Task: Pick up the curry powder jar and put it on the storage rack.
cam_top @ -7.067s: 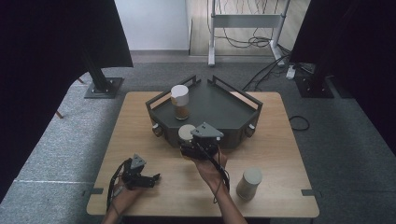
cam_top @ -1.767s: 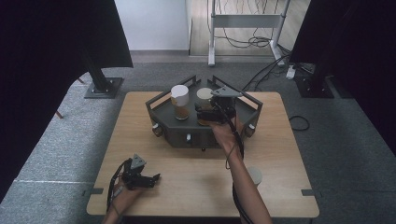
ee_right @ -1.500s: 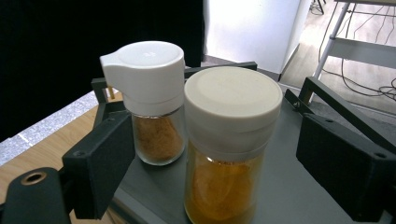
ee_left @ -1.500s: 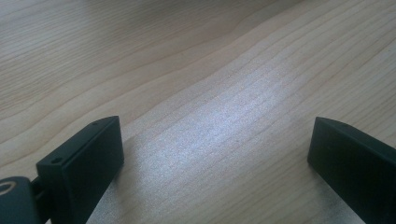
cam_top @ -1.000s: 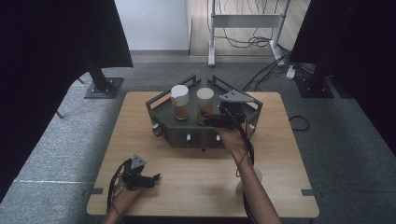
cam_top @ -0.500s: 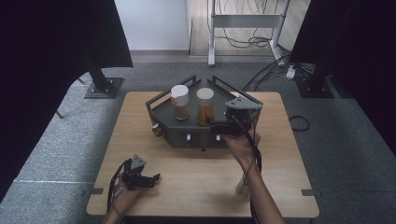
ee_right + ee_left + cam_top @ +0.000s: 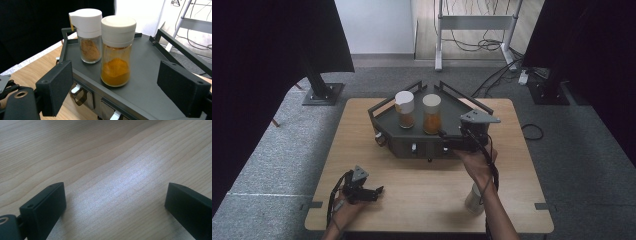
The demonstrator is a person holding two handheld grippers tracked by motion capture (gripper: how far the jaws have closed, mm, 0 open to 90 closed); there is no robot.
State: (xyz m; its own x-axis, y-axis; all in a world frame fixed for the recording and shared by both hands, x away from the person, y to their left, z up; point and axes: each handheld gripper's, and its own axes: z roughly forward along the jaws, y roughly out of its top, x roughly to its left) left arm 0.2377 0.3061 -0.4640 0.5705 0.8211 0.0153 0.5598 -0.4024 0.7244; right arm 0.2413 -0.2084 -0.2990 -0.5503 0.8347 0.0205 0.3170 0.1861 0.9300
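Pale wooden table (image 7: pixel 422 195): 2 white-capped glass spice jars (image 7: pixel 117 50) stand on the dark tray (image 7: pixel 452 117); right gripper (image 7: pixel 115 92), jaws apart and empty, must next fetch the near-edge third jar (image 7: pixel 474 199).

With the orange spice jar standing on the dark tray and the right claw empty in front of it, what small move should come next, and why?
Probably draw the right claw back toward the pale jar on the table near the person's forearm. Its jaws are open with nothing between them, the orange spice jar stands upright on the tray beside the brown jar, and that pale jar is off the tray.
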